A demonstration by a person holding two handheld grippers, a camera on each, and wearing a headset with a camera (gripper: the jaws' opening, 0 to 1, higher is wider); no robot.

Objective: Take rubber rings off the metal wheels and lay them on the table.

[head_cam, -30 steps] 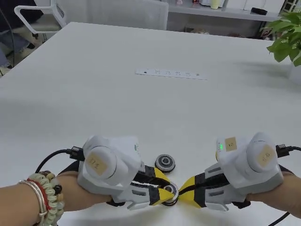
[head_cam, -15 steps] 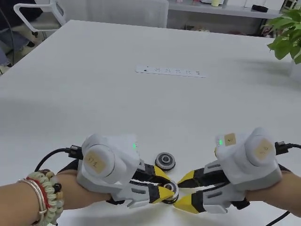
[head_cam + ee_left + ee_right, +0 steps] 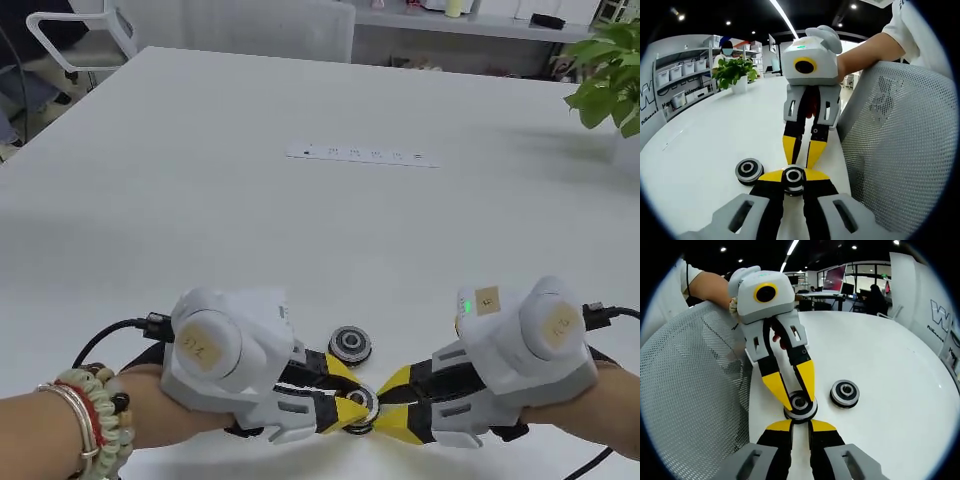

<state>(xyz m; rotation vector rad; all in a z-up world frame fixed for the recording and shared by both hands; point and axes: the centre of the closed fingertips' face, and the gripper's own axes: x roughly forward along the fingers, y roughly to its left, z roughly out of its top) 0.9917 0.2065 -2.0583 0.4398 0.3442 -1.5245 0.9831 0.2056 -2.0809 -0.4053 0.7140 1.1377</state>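
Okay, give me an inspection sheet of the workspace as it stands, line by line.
Surface: white table, flat, with a socket strip set in mid-table.
Job's things: held wheel near the table's near edge, black ring on; free wheel lying flat beside it, ring on.
Clutter: nothing seen.
Grippers: left gripper fingers shut on the held wheel's sides; right gripper fingers nearly together at its rim, grip unclear.
Cables: left cable and right cable, both black, trailing back from the grippers.
Surroundings: potted plant, office chair, mesh chair back, shelves.
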